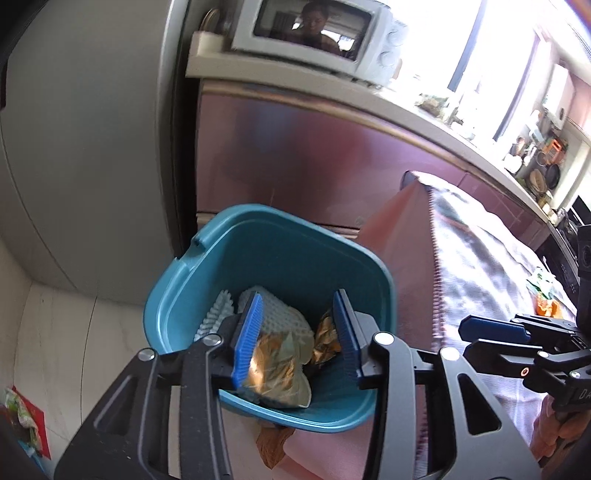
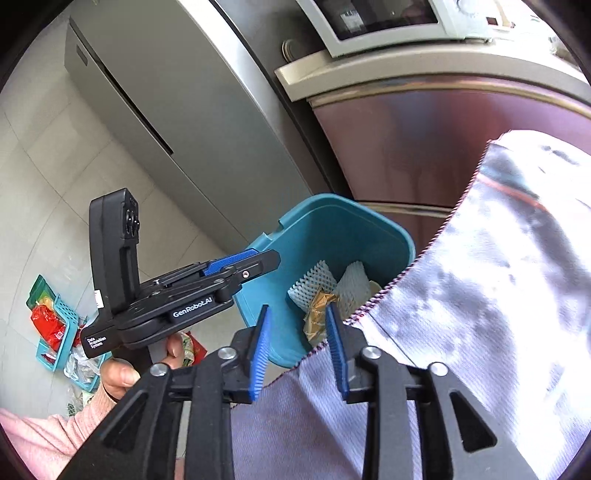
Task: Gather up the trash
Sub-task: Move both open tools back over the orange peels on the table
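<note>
Both the left gripper (image 1: pixel 301 339) and right gripper (image 2: pixel 299 350) are hovering part-open and empty over the teal bin (image 1: pixel 354 243), where foam nets (image 2: pixel 314 284) and wrappers (image 1: pixel 277 369) are lying; more litter (image 2: pixel 48 317) is waiting on the floor beside it.

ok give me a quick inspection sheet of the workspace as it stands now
surface: table under a grey-white patterned cloth, mostly bare in view
job's things: teal plastic bin beside the table, holding white foam netting and crinkled gold-brown wrappers
clutter: light blue slotted baskets of packets on the floor
grippers: left gripper open above the bin; right gripper open, nothing held
cables: nothing seen
surroundings: grey fridge, white toaster oven, maroon cabinets
</note>
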`<act>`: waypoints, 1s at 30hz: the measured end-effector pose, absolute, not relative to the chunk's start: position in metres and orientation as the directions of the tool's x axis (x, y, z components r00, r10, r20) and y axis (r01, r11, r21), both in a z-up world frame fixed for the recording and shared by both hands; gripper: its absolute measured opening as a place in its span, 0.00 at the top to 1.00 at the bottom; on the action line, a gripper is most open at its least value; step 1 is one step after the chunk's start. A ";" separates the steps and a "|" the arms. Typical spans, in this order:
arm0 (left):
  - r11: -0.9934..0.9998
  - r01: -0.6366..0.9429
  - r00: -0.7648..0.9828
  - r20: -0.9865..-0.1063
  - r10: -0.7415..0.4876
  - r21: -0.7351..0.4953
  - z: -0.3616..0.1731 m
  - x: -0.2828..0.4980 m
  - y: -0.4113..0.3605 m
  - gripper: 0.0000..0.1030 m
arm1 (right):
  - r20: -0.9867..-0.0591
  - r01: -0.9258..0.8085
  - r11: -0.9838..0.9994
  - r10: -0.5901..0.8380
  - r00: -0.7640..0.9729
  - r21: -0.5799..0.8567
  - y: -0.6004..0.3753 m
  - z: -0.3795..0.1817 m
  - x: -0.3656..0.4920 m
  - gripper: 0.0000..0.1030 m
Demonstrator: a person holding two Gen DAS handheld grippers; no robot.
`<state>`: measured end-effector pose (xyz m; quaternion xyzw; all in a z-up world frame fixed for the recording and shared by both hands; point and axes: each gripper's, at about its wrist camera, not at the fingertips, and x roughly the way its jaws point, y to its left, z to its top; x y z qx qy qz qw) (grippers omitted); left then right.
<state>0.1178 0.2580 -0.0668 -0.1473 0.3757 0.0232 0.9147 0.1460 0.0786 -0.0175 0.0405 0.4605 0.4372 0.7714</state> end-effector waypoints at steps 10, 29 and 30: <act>0.968 0.104 0.798 -0.562 -0.219 -0.229 -0.018 0.103 0.187 0.39 | -0.619 -0.596 0.682 0.699 0.358 0.425 -0.006 0.012 0.115 0.56; 0.861 0.417 0.579 -0.644 -0.500 -0.292 -0.033 0.146 0.010 0.39 | -0.607 -0.190 0.889 0.428 0.669 0.418 -0.227 0.007 0.089 0.55; 0.856 0.426 0.567 -0.651 -0.504 -0.292 -0.035 0.149 0.001 0.39 | -0.606 -0.173 0.892 0.416 0.678 0.418 -0.236 0.007 0.089 0.55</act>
